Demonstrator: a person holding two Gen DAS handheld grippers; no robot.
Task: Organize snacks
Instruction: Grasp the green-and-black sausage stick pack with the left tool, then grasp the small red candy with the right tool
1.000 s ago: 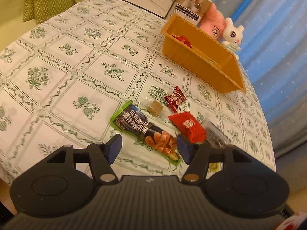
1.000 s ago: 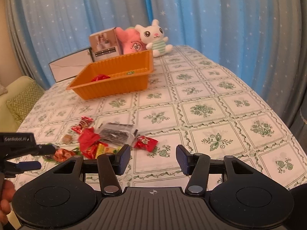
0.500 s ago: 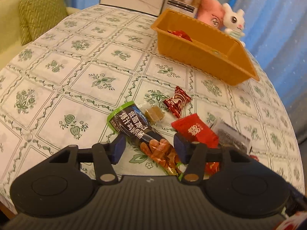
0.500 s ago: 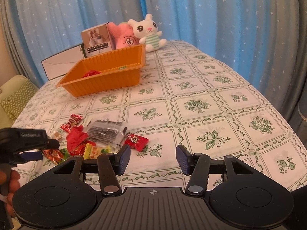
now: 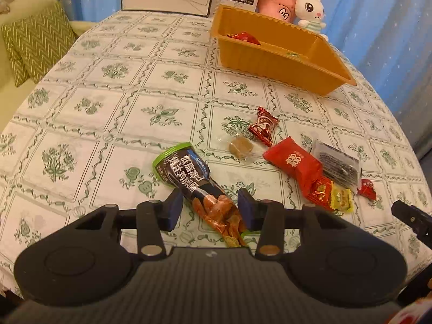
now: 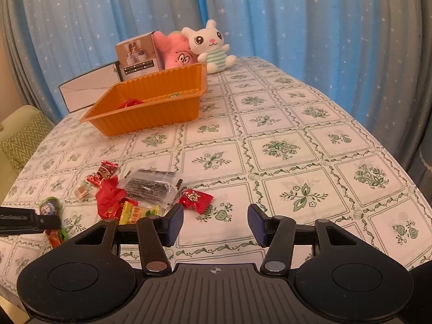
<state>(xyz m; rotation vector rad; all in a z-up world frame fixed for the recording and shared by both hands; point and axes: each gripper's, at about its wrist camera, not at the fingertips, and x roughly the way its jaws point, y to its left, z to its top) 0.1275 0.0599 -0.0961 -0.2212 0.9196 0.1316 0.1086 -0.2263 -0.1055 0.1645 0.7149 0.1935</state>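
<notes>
So the long dark jerky-looking pouch (image 5: 189,181) with the green rim is lying flat on the tablecloth (image 5: 113,113) near the front edge, and the left gripper (image 5: 210,208) has its fingers spread apart on either side of the pouch's lower half, not squeezing it yet as far as I can tell. Makes sense to straddle it across the narrow width, since lengthwise it'd never fit between the pads.

Just to its right there's the rest of the loose pile: a small clear-wrapped brown sweet (image 5: 240,145), a red twist candy (image 5: 263,129), a red packet (image 5: 295,163), a clear bag of dark sticks (image 5: 337,163) and a couple of little yellow and red wrappers, partly overlapping.

The right gripper (image 6: 215,224) hovers with its fingers wide apart over bare cloth, holding nothing, probably just waiting its turn.

Further back sits the orange bin (image 5: 272,62), which already has a red wrapper (image 5: 244,37) inside, so I'd guess that's where everything goes. Plush toys behind it don't look involved
</notes>
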